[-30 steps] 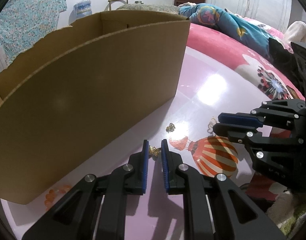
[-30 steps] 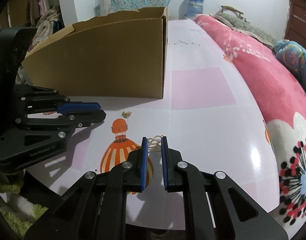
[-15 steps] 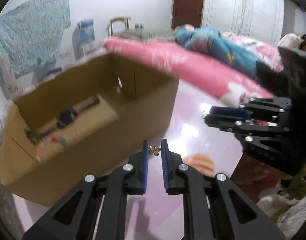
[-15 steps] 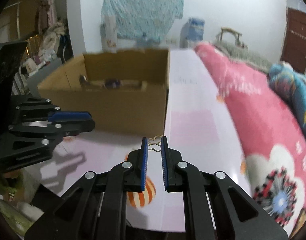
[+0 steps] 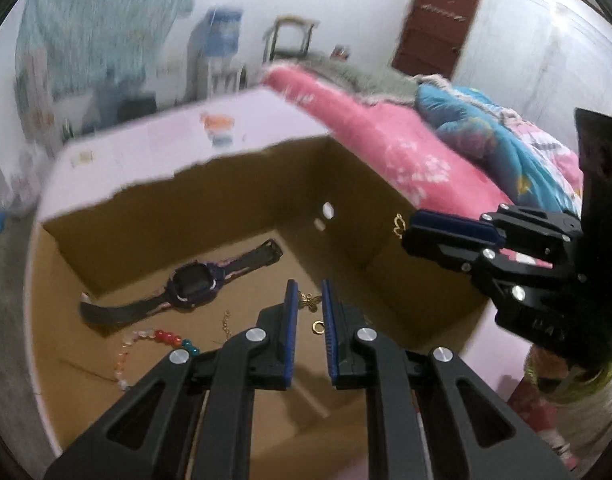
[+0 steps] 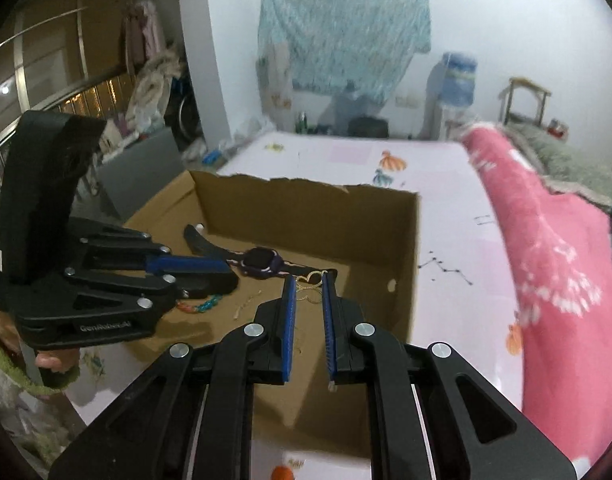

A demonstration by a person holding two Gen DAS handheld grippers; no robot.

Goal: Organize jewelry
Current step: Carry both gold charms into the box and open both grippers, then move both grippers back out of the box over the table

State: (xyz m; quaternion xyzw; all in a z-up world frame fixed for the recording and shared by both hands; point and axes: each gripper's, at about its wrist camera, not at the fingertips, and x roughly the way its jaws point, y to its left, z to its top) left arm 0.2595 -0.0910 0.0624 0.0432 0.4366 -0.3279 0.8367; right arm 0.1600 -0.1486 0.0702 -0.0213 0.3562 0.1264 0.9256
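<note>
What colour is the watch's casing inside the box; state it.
Purple, around a black screen, on the watch; clearest in the right wrist view.

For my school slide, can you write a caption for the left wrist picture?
Left gripper holds a gold butterfly charm over a cardboard box containing a watch and beads.

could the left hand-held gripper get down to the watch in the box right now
Probably not yet: the box is open above the watch, but the left hand-held gripper is already shut on a gold butterfly charm.
</note>
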